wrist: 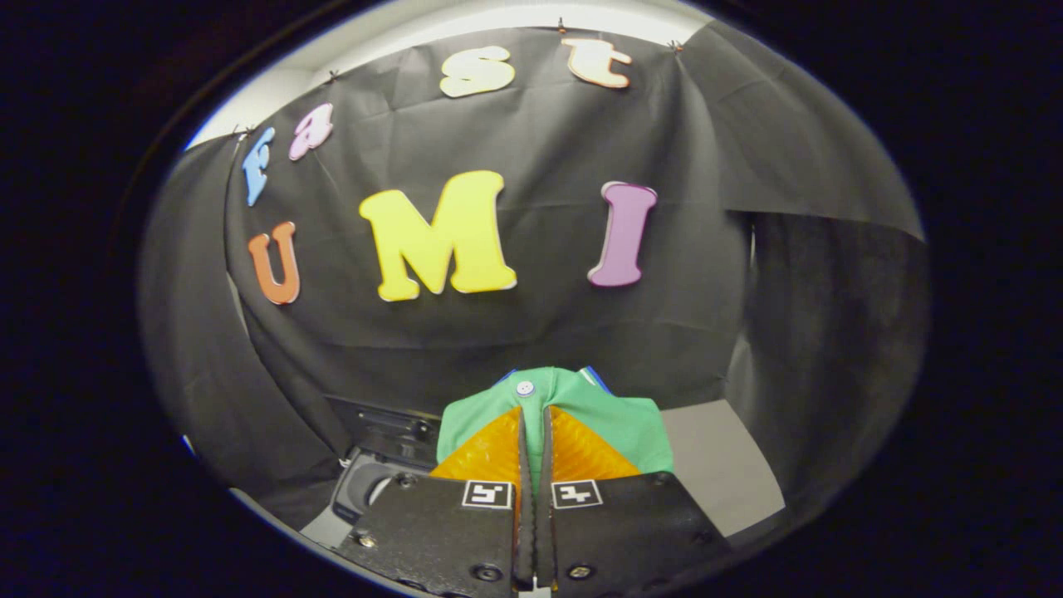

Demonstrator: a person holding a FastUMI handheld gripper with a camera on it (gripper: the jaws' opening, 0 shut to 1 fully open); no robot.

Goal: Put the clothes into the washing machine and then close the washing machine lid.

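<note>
- The gripper is clenched on a green garment: its two fingers stand almost together, with a thin fold of the cloth pressed in the narrow slit between them.
- The garment bunches up over and ahead of the fingertips, spreading to both sides of them and further to the right of the right finger.
- A small pale button sits on the cloth just ahead of the left fingertip, near the top of the bunch.
- A sliver of blue-and-white trim peeks out at the far edge of the garment, beyond the right fingertip.
- Each finger carries a square black-and-white marker at its base.
- Down to the left of the left finger, lower than the garment, lies a dark machine with a grey rounded opening; it is probably the washing machine, though it is too dim and too much cut off to be sure.
- A dark raised panel stands just behind that opening; it may be the lid.
- To the right of the right finger, past the garment, a flat grey surface stretches away.
- The booth's black cloth wall hangs well beyond the fingers.
</note>
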